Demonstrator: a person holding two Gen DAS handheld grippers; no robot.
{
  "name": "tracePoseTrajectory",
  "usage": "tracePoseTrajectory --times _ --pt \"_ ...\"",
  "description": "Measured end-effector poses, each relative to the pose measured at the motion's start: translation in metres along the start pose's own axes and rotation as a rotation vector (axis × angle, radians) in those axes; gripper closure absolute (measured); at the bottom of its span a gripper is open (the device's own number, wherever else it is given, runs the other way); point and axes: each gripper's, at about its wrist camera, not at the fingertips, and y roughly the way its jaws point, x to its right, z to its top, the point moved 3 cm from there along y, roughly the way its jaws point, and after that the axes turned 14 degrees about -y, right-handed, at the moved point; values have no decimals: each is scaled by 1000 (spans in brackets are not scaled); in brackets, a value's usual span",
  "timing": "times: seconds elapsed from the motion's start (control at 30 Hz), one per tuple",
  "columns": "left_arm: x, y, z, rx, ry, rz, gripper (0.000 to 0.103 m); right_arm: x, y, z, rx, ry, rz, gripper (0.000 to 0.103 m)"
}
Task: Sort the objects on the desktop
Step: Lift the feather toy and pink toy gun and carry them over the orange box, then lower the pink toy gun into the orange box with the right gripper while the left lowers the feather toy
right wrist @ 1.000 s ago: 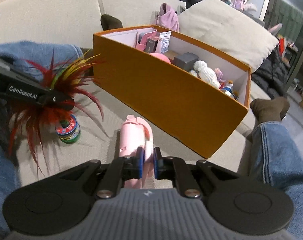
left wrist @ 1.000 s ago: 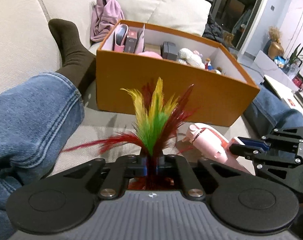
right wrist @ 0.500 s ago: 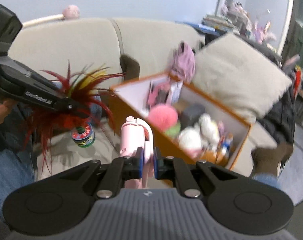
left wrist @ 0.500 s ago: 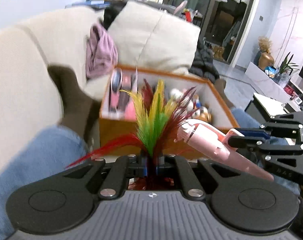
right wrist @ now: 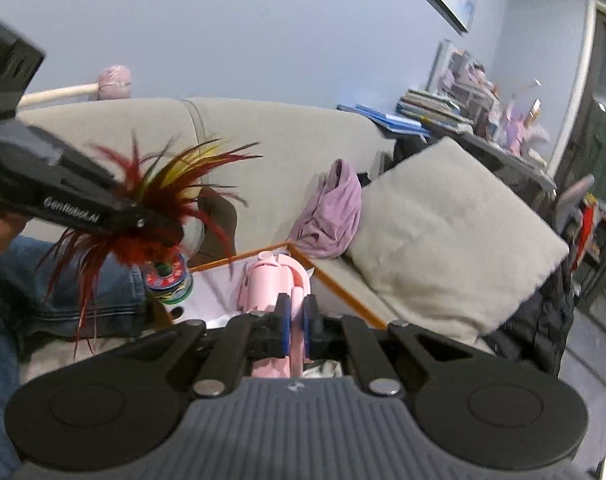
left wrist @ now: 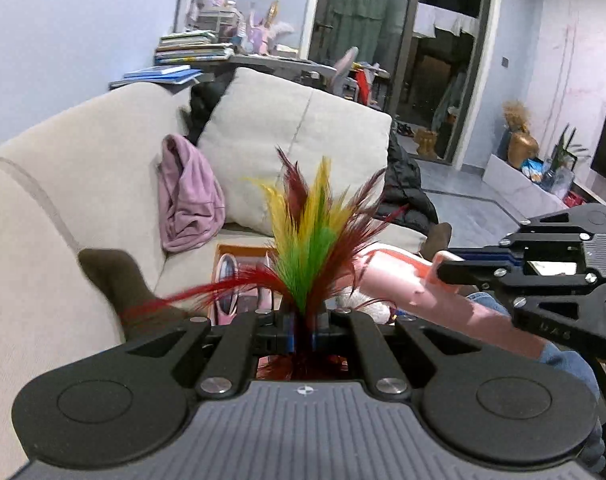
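Hand-held gripper left point(left wrist: 303, 330) clamps my feather shuttlecock point(left wrist: 309, 236), right point(right wrist: 296, 330) clamps pink toy point(right wrist: 273, 286); both above orange box point(right wrist: 335, 284), neither dropped in yet.

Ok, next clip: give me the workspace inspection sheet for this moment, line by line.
Surface: beige sofa, with a person's jeans-clad legs on it.
Job's things: feather shuttlecock and pink handheld gadget, both held above the orange box.
Clutter: purple garment, loose cushion, black jacket.
Grippers: left gripper shut on the feathers; right gripper shut on the gadget.
Cables: nothing seen.
Surroundings: stacked books behind the sofa, glass doors, low cabinet with ornaments.
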Motion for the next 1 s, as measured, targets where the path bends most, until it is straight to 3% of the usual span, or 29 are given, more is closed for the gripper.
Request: tracePoseTrajectory --times 0.27,0.6,0.87,1.0 --pt "-22 56 8 -69 9 -13 96 2 68 -26 -54 -138 154 97" --pt "-42 77 1 -92 -34 -15 96 -26 106 -50 -54 -224 434 97" --pt "-47 85 -5 -128 -43 9 96 -25 136 -59 -87 -199 596 97" --pt "-50 90 -7 -148 -46 36 96 -21 150 -63 -166 -178 661 96"
